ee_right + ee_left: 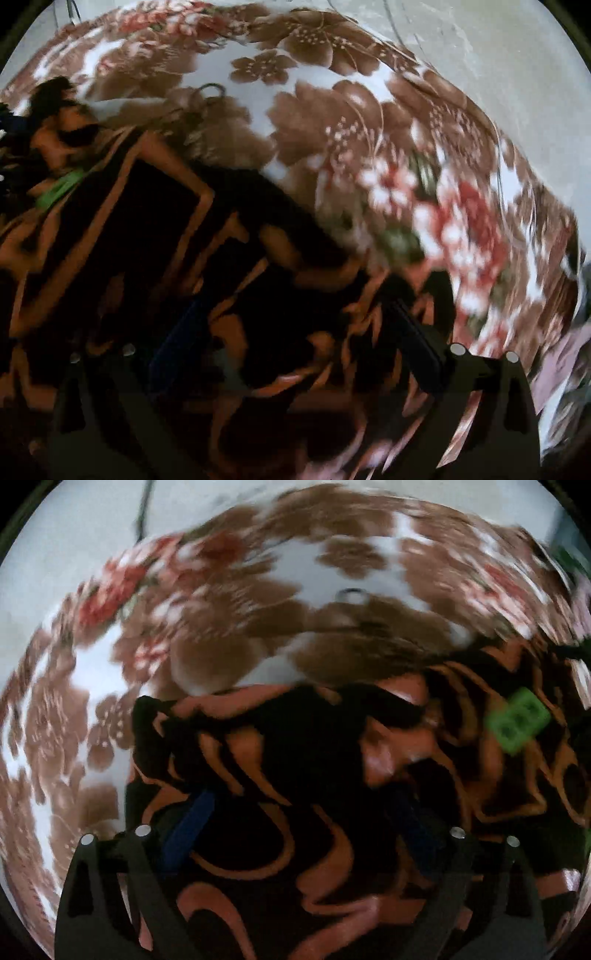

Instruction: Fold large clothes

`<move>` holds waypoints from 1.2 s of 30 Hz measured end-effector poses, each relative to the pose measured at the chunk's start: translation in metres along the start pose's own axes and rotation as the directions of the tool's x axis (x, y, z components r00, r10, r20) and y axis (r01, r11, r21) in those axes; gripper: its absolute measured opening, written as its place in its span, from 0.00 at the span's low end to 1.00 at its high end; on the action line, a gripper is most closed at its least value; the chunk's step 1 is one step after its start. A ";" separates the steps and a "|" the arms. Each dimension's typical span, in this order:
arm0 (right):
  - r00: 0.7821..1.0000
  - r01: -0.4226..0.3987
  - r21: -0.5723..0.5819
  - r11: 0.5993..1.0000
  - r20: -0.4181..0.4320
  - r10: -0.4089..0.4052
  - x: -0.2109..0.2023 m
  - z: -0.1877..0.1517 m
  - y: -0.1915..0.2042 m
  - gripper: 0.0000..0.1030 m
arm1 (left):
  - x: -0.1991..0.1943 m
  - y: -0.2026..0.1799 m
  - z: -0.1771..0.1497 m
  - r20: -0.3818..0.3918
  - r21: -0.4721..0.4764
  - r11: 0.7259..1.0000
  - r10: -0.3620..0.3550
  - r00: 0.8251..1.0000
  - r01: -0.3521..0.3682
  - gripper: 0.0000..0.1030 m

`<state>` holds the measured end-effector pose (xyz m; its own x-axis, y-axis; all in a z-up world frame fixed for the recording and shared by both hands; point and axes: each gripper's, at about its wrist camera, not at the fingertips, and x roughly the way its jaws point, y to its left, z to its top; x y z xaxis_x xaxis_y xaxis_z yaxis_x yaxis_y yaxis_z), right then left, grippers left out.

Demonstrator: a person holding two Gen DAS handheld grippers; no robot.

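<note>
Pale floor (92, 535) ran along the top of both views, bare apart from a dark cord (142, 513) at the upper left of my left-hand view.

Item: floral spread (207, 635), white ground with brown and red blossoms, laid flat as the working surface; whether a bed or a mat lay beneath it I could not tell. It filled the left and upper part of my left view and the upper right of my right view (369, 129).

Item: garment (295, 775), black with orange swirls, the piece to be folded. It lay bunched on the spread, directly under both grippers, its edge crossing the middle of the left view. In the right view it (147, 240) occupied the lower left, rumpled rather than squared, so I judged the fold to be at an early or intermediate stage.

Item: left gripper (299, 812), blue pads (188, 827) set wide apart, nothing pinched between them, aimed steeply down at the cloth; I judged it was placed so to take a fresh hold on the fabric.

Item: right gripper (291, 332), also pointed down over the garment, fingers standing apart with cloth showing behind the gap. Heavy blur kept me from seeing any pinch, and I read it as spread and empty.

Item: green block (519, 720), seen at the right of the left view; it appeared as a green smear (59, 188) at the left of the right view, probably part of the opposite gripper.
</note>
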<state>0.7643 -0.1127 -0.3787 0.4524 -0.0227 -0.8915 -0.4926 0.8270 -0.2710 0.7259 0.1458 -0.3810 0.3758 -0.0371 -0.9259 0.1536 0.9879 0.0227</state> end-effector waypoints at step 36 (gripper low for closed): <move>0.982 -0.062 0.231 0.971 0.188 0.018 -0.071 -0.164 -0.028 0.95 | -0.073 0.028 -0.157 0.158 -0.288 0.941 0.228 0.961 -0.176 0.96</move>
<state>0.6241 -0.2264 -0.3677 0.5748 0.0980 -0.8124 -0.3346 0.9341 -0.1241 0.5592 0.1994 -0.3720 0.5402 0.1657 -0.8251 -0.1852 0.9798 0.0755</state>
